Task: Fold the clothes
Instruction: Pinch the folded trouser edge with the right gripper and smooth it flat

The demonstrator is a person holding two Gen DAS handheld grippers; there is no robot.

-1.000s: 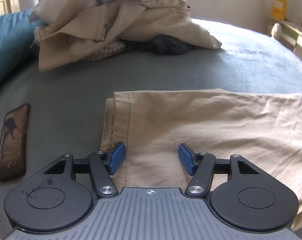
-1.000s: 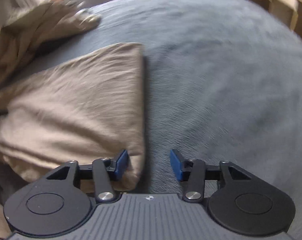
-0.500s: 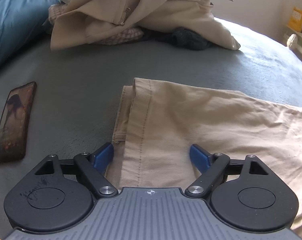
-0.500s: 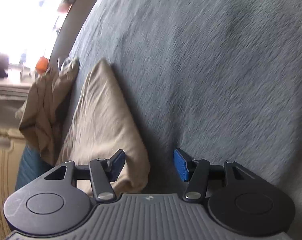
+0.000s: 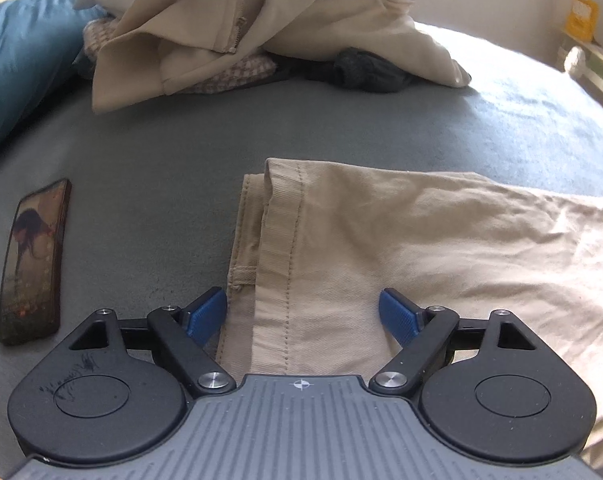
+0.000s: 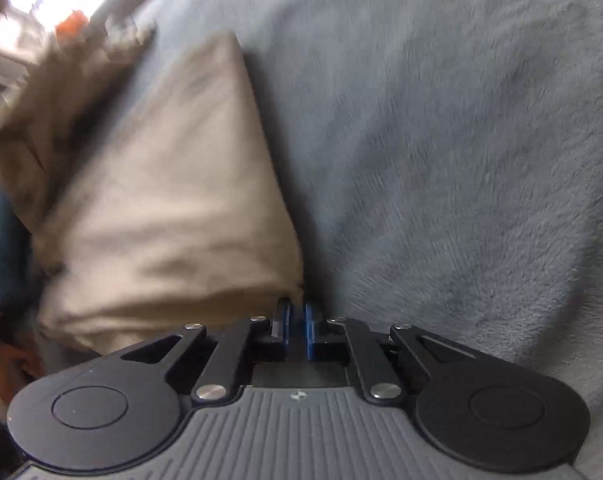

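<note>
Folded khaki trousers [image 5: 401, 248] lie flat on the grey blanket [image 5: 161, 168], hemmed edge to the left. My left gripper [image 5: 303, 312] hovers low over their near left end, jaws wide open; the left blue pad [image 5: 205, 314] is just off the hem and the right pad [image 5: 399, 314] is over the cloth. In the right wrist view the same trousers [image 6: 173, 208] look blurred. My right gripper [image 6: 297, 320] is shut at their near right corner, with the fabric's tip pinched between the pads.
A heap of unfolded beige and checked clothes [image 5: 253, 28] with a dark garment [image 5: 365, 72] sits at the back. A phone [image 5: 33, 260] lies on the blanket to the left. A blue pillow [image 5: 17, 60] is at the far left. Bare blanket [image 6: 461, 140] stretches to the right.
My right gripper swung round and went from open to shut at the trousers' corner. My left gripper opened wider and edged slightly left over the hem.
</note>
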